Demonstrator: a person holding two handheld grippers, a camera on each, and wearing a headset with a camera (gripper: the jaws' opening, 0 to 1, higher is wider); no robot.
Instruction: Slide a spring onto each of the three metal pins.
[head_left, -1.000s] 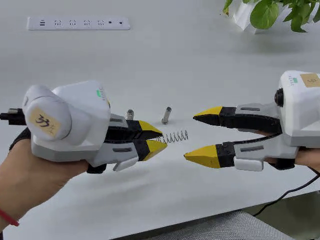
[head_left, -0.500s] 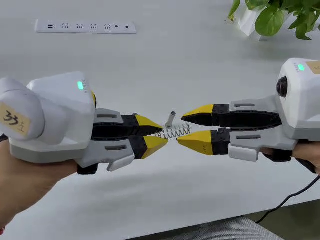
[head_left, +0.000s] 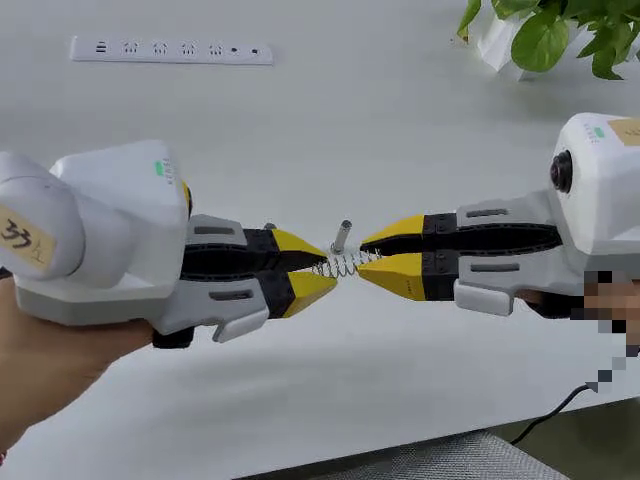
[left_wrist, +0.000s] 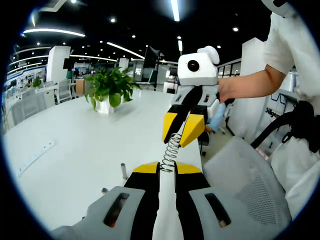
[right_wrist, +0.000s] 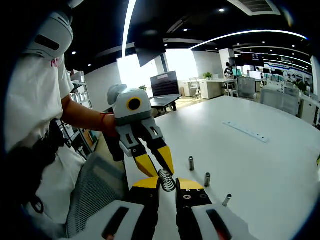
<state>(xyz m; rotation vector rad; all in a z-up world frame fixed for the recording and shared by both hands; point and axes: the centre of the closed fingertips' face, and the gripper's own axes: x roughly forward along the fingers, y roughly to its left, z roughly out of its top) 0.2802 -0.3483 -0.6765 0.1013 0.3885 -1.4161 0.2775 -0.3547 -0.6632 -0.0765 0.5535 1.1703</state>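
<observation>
1. The left gripper (head_left: 328, 274) has a smooth white plastic housing, black jaw arms and yellow wedge-shaped tips. A tan sticker (head_left: 25, 243) on its rounded end carries a handwritten "33". Its jaws are closed on the left end of the spring.
2. A long, flat white power strip (head_left: 170, 49) lies on the far side of the matte white table (head_left: 400, 120).
3. The spring (head_left: 340, 265) is a thin coil of bright wire. It is held in the air above the table, spanning the gap between the two grippers' tips.
4. The metal pins (right_wrist: 207, 179) are short grey cylinders standing upright and apart on the table. Three show in the right gripper view. In the head view one stands just beyond the spring.
5. The right gripper (head_left: 366, 258) has the same white, black and yellow build. Its jaws are clamped on the spring's right end. The writing on its tan label (head_left: 625, 131) is too small to read.
6. A leafy green plant (head_left: 550, 35) stands at the far right.
</observation>
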